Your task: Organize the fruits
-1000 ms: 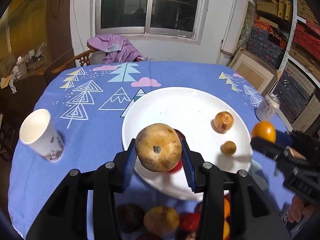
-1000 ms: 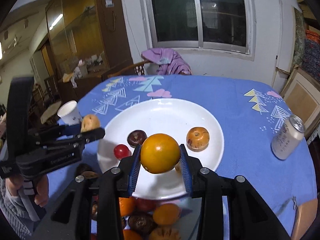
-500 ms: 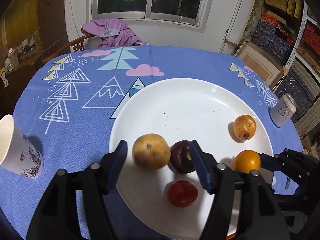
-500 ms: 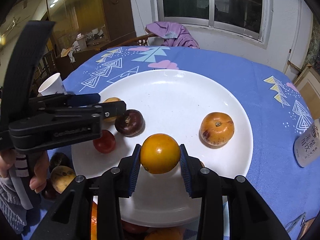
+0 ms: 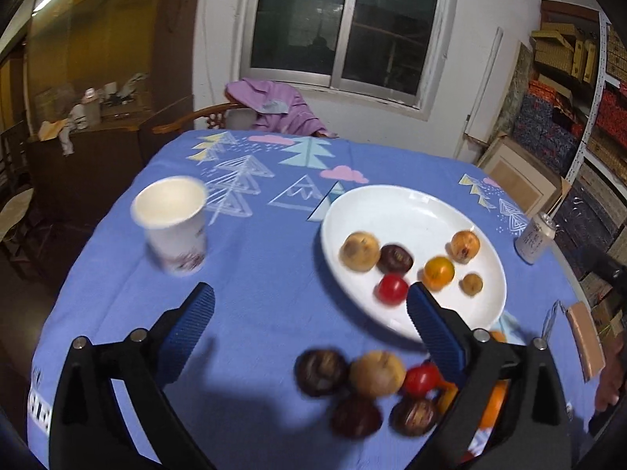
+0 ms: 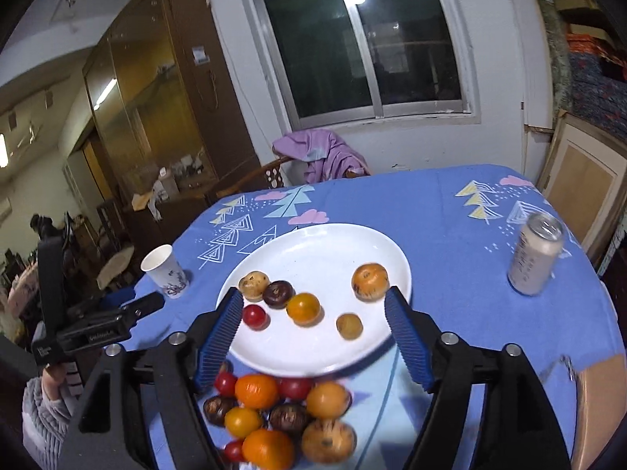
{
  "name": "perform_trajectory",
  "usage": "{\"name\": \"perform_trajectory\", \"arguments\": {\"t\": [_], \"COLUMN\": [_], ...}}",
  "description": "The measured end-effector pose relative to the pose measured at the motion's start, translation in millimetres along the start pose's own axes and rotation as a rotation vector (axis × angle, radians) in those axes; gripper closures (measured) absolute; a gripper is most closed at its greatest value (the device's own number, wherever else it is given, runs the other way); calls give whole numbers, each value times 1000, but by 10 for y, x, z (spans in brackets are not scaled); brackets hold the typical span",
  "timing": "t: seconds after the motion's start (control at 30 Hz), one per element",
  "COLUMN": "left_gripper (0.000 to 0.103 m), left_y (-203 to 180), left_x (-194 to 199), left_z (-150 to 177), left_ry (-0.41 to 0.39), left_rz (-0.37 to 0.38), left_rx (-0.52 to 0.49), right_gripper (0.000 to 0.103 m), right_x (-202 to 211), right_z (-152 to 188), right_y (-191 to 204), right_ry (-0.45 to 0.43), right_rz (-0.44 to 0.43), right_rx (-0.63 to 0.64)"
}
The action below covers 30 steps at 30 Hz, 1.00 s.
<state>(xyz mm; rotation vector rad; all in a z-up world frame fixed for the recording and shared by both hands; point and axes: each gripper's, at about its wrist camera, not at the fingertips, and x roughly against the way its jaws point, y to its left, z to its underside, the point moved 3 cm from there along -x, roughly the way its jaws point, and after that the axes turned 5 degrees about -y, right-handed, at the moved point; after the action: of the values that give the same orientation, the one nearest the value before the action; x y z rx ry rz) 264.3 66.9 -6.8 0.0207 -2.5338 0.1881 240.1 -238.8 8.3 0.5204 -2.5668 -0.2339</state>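
A white plate (image 6: 313, 243) (image 5: 411, 203) holds several fruits: a tan pear (image 6: 253, 284) (image 5: 359, 251), a dark fruit (image 6: 278, 293), a red tomato (image 6: 255, 316), an orange (image 6: 302, 308) (image 5: 438, 272) and two brownish fruits (image 6: 369, 281). A loose pile of fruits (image 6: 282, 411) (image 5: 376, 384) lies on the cloth in front of the plate. My left gripper (image 5: 309, 321) is open and empty, raised above the cloth left of the plate. My right gripper (image 6: 311, 333) is open and empty above the plate's near rim.
A paper cup (image 5: 172, 227) (image 6: 162, 270) stands left of the plate. A drink can (image 6: 535, 258) (image 5: 535, 237) stands at the right. A chair with purple cloth (image 6: 317, 156) is behind the table. The left gripper body shows in the right wrist view (image 6: 98, 325).
My left gripper let go of the pear on the plate and drew back to the left. My right gripper opened, left the orange on the plate and pulled back and up.
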Motion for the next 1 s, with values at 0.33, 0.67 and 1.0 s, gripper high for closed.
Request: {"name": "perform_trajectory", "arguments": {"t": [0.33,0.67,1.0], "left_gripper": [4,4,4], "left_y": [30,-380,-84], "left_x": [161,148,-27], "left_z": [761,937,896], "left_ry": [42,29,110], "left_rz": [-41,-56,-85], "left_rx": [-87,-297,-177], "right_gripper": [16,16,16], "right_x": [257,214,233], "right_z": [575,628,644], "right_y": [-451,-382,-283], "right_ry": [-11,30,42], "right_rz": [-33,-50,-50], "right_rx": [-245,-233,-185]}}
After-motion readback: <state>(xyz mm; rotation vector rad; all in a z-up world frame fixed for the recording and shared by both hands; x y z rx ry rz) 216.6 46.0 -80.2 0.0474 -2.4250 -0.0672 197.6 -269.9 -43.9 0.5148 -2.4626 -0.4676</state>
